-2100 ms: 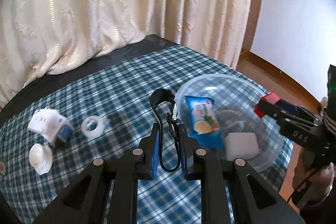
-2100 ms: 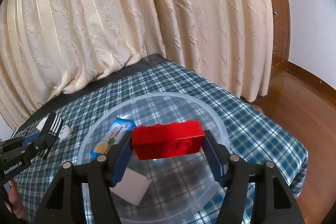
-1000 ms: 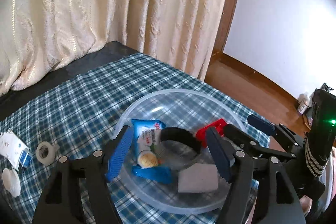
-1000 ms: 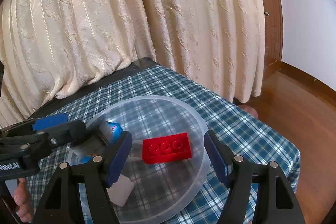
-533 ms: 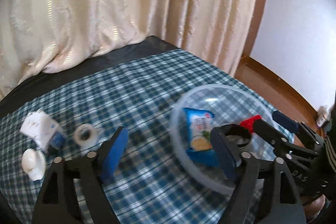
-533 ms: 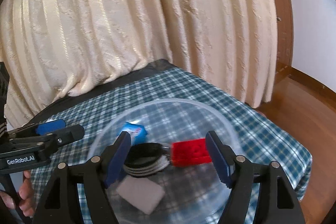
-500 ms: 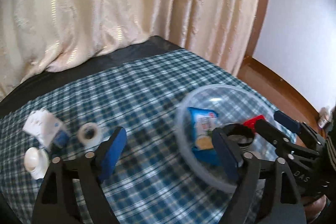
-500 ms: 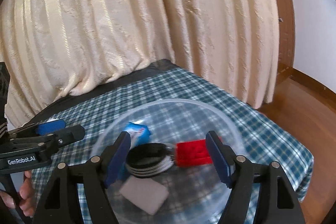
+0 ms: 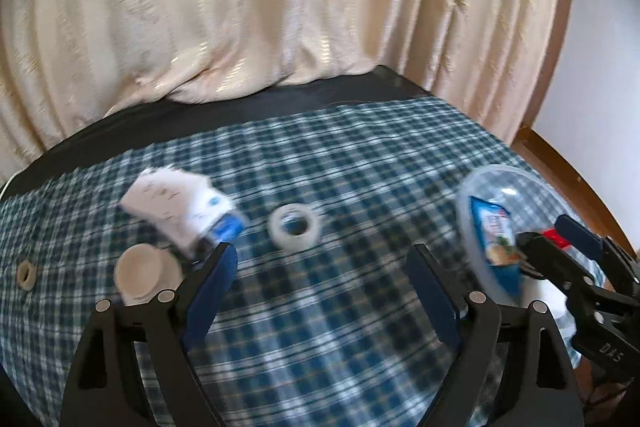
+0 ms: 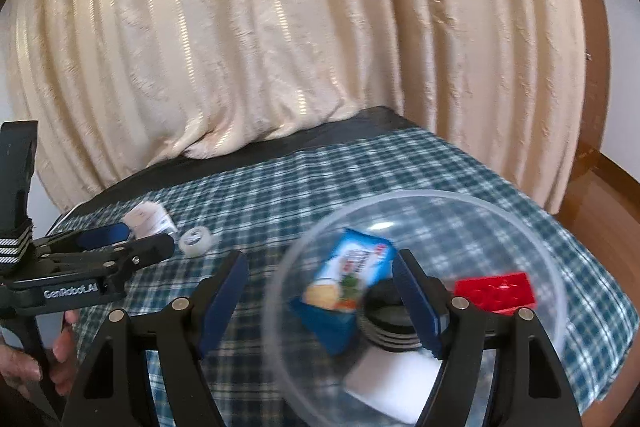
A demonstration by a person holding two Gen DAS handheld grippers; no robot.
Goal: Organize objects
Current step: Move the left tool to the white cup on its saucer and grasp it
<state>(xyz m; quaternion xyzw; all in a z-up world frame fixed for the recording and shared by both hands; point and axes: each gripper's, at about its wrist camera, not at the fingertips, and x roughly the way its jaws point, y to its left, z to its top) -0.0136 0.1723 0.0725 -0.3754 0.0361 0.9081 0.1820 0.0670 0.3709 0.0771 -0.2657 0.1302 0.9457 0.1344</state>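
Now the left gripper point(image 9: 322, 279) is wide open and holds nothing, above the checked cloth point(image 9: 340, 167) near the tape roll point(image 9: 295, 226), the white box point(image 9: 180, 207) and the white cap point(image 9: 144, 277). Its right twin point(image 10: 320, 291) is wide open too, holding nothing, over the clear bowl point(image 10: 540, 227) with the snack bag point(image 10: 344, 279), red block point(image 10: 496, 291), black band point(image 10: 386, 323) and white pad point(image 10: 392, 383) inside.

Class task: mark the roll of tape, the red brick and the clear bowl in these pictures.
roll of tape point(image 9: 295, 227): left wrist view, on its white ring.
red brick point(image 10: 496, 291): right wrist view, on its studded top.
clear bowl point(image 10: 460, 195): right wrist view, on its far rim.
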